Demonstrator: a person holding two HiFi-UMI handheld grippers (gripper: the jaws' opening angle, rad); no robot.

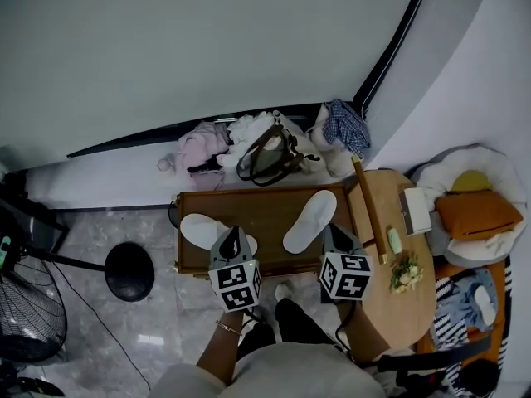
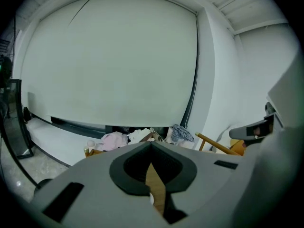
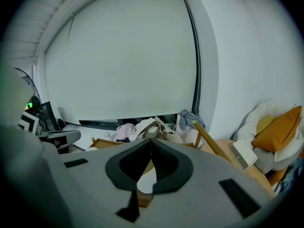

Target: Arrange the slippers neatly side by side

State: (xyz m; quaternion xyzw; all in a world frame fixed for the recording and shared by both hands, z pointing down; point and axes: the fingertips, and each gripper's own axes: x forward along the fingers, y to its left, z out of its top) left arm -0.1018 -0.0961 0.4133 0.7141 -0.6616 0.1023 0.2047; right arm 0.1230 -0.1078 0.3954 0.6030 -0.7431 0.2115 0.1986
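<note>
White slippers (image 1: 310,220) lie splayed apart on the brown table (image 1: 265,199); left claw (image 2: 151,145) and right claw (image 3: 151,142) closed, apparently empty.

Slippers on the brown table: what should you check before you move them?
1. Both slippers in sight on the table: ok, left slipper and right slipper.
2. Slippers side by side: not ok, they lie apart and angled differently.
3. Left gripper empty: ok.
4. Right gripper empty: ok.
5. Jaws open, ready to grab: not ok, both pairs are together.
</note>
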